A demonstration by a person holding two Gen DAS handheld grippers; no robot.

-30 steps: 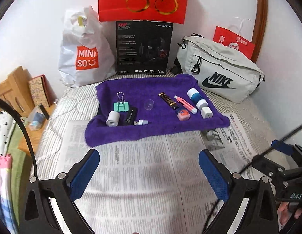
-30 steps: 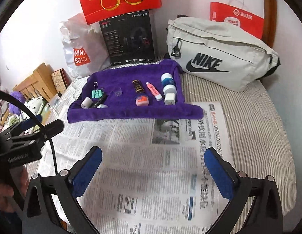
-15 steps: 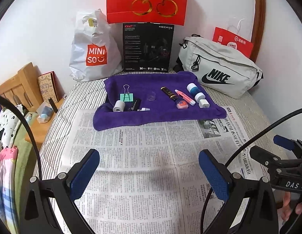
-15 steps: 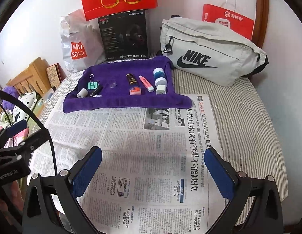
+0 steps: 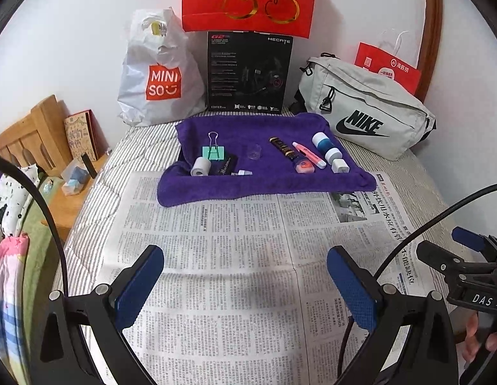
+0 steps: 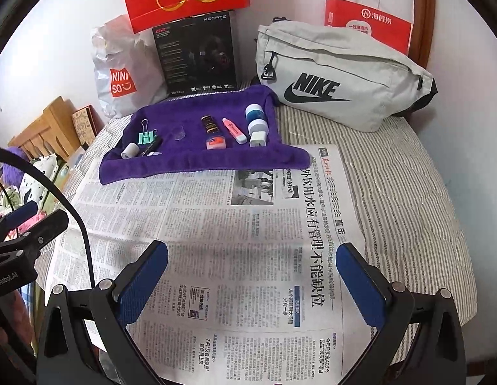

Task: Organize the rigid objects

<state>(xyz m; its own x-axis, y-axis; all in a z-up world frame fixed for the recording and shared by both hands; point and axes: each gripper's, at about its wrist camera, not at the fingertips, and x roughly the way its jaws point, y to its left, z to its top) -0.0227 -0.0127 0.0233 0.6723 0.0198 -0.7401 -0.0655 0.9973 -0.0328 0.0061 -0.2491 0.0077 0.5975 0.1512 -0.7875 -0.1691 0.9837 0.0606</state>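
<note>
A purple towel point(image 5: 274, 186) point(image 6: 190, 160) lies at the far end of a newspaper-covered bed and carries several small items. On it I see a green binder clip point(image 5: 213, 151) point(image 6: 146, 136), a white tape roll point(image 5: 200, 166), a clear cup point(image 5: 255, 152), a brown tube point(image 5: 282, 147), a pink highlighter point(image 5: 307, 154) point(image 6: 234, 130) and a blue-and-white bottle point(image 5: 325, 147) point(image 6: 256, 118). My left gripper point(image 5: 245, 276) hangs open over the newspaper, well short of the towel. My right gripper point(image 6: 251, 276) is also open and holds nothing.
Newspaper point(image 5: 235, 256) point(image 6: 216, 240) covers the striped mattress. Along the back wall stand a white Miniso bag point(image 5: 158, 73), a black box point(image 5: 248, 73), a red gift bag point(image 5: 248, 0) and a grey Nike bag point(image 5: 364, 112) point(image 6: 338, 77). A wooden nightstand point(image 5: 30, 134) sits left.
Both grippers have pulled back and risen from the towel, so it looks smaller and farther. Both stay open. The items on the towel have not moved.
</note>
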